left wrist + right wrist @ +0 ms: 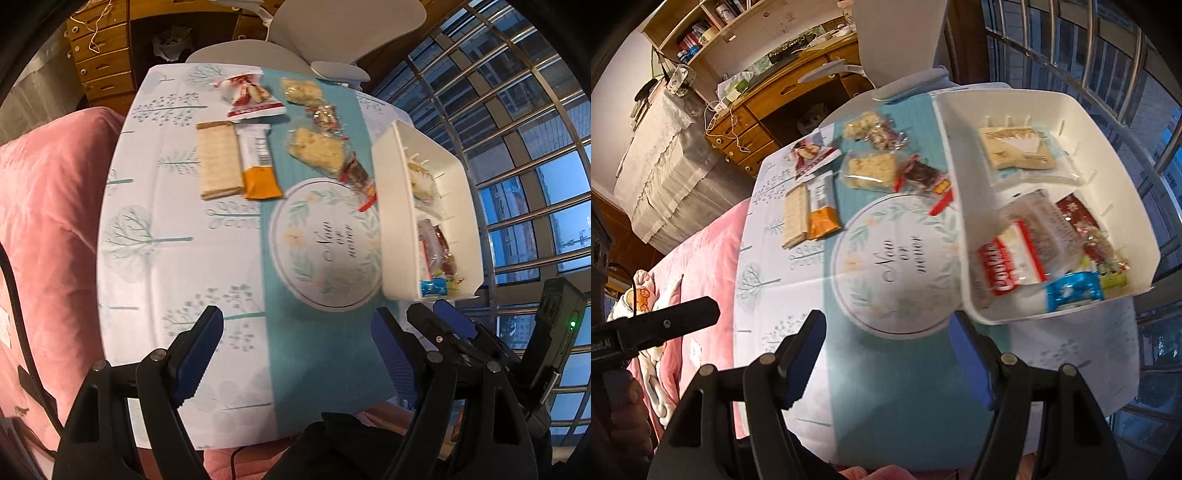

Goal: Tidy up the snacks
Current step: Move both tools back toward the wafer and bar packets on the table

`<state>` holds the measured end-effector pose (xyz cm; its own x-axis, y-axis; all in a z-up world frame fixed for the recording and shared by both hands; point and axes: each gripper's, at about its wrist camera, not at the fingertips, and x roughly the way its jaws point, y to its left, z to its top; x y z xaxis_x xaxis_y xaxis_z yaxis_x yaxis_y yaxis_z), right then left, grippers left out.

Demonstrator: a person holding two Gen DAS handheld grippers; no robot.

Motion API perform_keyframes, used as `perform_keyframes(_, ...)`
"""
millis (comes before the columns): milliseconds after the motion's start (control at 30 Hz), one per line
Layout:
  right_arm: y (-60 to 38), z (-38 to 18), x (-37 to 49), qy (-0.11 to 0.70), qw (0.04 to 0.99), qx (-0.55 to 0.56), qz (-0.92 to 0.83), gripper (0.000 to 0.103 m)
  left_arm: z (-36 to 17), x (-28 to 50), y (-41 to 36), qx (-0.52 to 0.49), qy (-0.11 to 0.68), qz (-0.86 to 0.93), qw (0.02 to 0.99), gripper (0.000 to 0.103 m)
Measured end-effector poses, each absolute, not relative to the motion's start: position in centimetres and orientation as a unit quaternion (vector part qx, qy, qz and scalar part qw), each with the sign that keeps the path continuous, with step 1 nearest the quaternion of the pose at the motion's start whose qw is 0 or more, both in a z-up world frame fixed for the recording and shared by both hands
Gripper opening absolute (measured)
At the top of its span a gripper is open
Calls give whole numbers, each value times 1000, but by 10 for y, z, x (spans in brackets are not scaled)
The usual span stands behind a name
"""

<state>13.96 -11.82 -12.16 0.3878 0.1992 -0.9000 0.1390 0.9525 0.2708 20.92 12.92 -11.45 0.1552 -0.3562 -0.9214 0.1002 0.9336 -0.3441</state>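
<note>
Loose snacks lie on the far half of the table: a wafer pack (218, 160), an orange and white bar (256, 162), a red and white bag (253, 98), two pale nougat pieces (317, 151) and a red-wrapped sweet (360, 177). At the right stands a white box (945, 147) holding a cracker pack (1015, 147), a red and white pack (1008, 273), a dark red pack (1078, 218) and a blue candy (1071, 291). My left gripper (295, 321) hangs open over the near table, holding nothing. My right gripper (886, 325) is open beside the box's near corner, also holding nothing.
A teal runner with a round printed medallion (325, 243) crosses the table's middle. Pink bedding (48, 221) borders the table's left side, and a grey chair (332, 33) stands behind it. Window bars (517, 129) run along the right. A wooden desk (775, 96) is at the back.
</note>
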Motion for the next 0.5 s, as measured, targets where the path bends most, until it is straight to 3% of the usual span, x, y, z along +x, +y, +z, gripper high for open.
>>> perform_keyframes(500, -49, -149, 178, 556, 823, 113, 35, 69, -155, 251, 180, -127, 645, -124, 743, 81)
